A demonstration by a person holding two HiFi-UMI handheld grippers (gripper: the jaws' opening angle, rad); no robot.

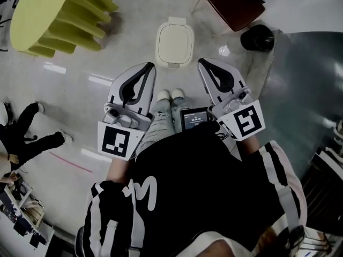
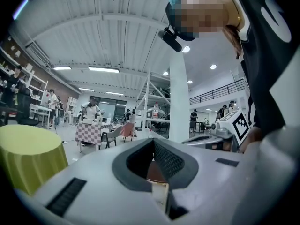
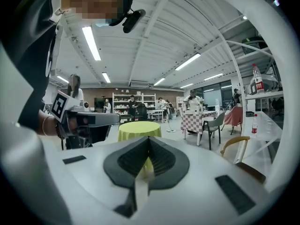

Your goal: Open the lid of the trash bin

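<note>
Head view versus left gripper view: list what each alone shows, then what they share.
Head view only: the closed trash bin on the floor, ahead of the person's shoes. Left gripper view only: the ceiling, a white column and a checkered table. Both: the yellow-green table, the left gripper and right gripper, each shut and empty.

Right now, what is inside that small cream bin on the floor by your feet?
Only its closed cream lid shows, seen from above. It covers the whole opening, so the inside cannot be seen.
</note>
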